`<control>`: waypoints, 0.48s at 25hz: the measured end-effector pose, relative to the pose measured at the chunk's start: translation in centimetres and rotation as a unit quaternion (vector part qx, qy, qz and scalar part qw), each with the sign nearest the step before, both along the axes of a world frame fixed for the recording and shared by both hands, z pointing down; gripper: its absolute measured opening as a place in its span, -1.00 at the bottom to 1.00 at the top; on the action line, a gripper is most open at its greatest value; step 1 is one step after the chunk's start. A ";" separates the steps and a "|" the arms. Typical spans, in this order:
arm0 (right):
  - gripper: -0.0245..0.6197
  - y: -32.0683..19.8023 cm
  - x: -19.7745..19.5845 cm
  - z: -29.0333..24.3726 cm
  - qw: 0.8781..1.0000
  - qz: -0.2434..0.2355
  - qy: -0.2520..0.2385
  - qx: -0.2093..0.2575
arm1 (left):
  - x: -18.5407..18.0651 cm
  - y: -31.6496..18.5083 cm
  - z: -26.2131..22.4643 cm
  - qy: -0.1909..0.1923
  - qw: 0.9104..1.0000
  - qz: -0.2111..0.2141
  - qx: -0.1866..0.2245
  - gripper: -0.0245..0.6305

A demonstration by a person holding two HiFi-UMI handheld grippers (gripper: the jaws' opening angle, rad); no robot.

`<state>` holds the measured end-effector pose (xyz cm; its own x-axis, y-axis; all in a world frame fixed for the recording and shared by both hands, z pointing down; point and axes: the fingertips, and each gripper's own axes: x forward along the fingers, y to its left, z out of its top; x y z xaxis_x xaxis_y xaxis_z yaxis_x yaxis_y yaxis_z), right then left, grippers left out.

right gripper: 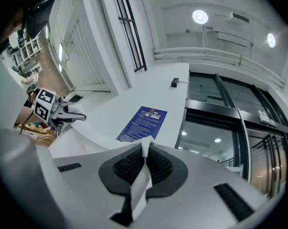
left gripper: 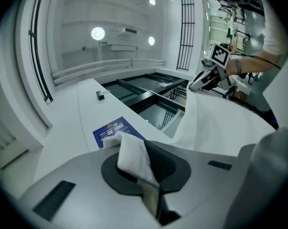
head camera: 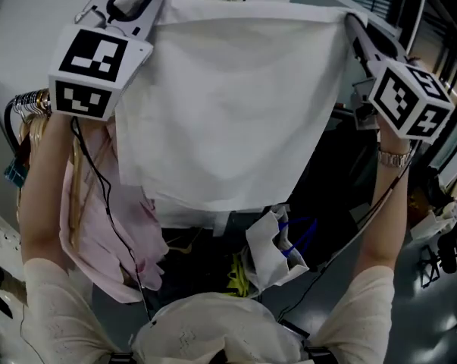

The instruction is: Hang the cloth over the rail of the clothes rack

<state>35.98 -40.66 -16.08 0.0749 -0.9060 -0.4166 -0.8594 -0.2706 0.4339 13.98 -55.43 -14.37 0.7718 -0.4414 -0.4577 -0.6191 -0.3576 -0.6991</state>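
Holding cloth (head camera: 228, 105) spread up front, top corners pinched in the closed jaws of left gripper (left gripper: 136, 159) and right gripper (right gripper: 144, 163); lift looks done, draping over the rail, unseen here, remains.

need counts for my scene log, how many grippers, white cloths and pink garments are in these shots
grey two-jaw grippers: 2, the left gripper and the right gripper, each shut on a top corner of the cloth
white cloth, held up spread: 1
pink fabric garment, hanging at the left: 1
total: 4
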 end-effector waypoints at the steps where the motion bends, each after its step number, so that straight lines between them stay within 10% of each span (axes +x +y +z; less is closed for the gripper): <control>1: -0.86 -0.6 0.4 -0.5 1.000 0.003 0.002 0.002 | 0.5 -0.5 -0.4 -0.002 1.000 -0.010 0.010 -0.88; 12: -0.85 -9.1 4.2 4.7 0.989 -0.053 0.017 -0.134 | 5.0 -9.2 4.4 -0.151 0.984 -0.088 -0.023 -0.88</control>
